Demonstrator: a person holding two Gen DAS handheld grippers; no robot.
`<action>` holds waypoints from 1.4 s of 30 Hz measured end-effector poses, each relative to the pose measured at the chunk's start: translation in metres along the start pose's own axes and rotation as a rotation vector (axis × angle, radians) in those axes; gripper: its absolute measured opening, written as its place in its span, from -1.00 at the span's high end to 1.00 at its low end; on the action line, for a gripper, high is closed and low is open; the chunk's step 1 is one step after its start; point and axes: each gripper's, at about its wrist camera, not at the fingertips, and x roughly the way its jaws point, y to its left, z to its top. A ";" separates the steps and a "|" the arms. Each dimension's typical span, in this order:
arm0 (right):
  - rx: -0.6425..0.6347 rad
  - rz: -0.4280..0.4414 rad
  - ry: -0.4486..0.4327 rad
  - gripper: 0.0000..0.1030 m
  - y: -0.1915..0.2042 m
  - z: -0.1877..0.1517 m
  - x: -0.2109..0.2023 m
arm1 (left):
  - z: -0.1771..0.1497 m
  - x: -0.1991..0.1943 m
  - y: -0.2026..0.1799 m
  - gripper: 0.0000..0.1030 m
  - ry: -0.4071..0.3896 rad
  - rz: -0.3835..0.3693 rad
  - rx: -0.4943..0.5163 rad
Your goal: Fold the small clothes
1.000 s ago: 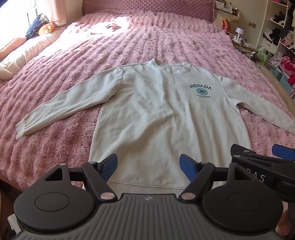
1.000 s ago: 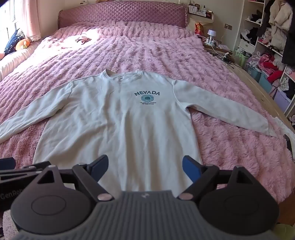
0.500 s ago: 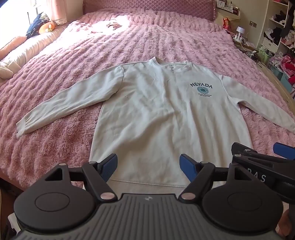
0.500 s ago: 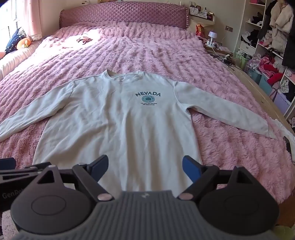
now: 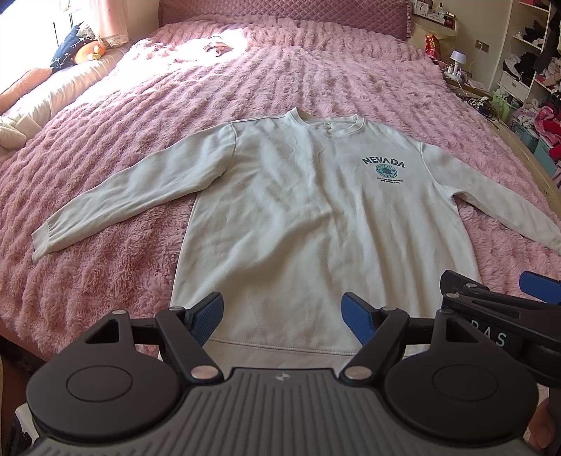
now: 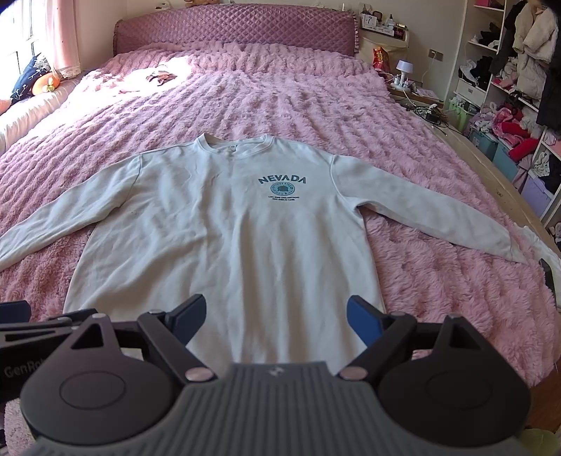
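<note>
Hovering before first fold, likely: left gripper and right gripper both released, jaws spread, holding nothing. Sweatshirt lies flat, face up on pink bedspread ahead of both, hem nearest fingertips, sleeves splayed outward. Next move probably calls for reaching out to pinch sleeve or hem corner.

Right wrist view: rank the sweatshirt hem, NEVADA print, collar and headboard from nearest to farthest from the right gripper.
1. Hem: directly ahead of the open right gripper, partly hidden behind it.
2. NEVADA print: mid-chest, slightly right of centre.
3. Collar: top of the sweatshirt, slightly left.
4. Headboard: far end of the bed.
</note>
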 end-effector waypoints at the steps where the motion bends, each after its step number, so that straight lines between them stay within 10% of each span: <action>1: 0.000 0.001 0.000 -0.62 0.000 0.000 0.000 | 0.000 0.000 0.000 -0.74 0.000 -0.001 -0.001; 42: -0.004 0.007 0.001 -0.61 0.003 -0.001 0.000 | 0.000 0.001 0.001 -0.74 0.004 -0.002 0.000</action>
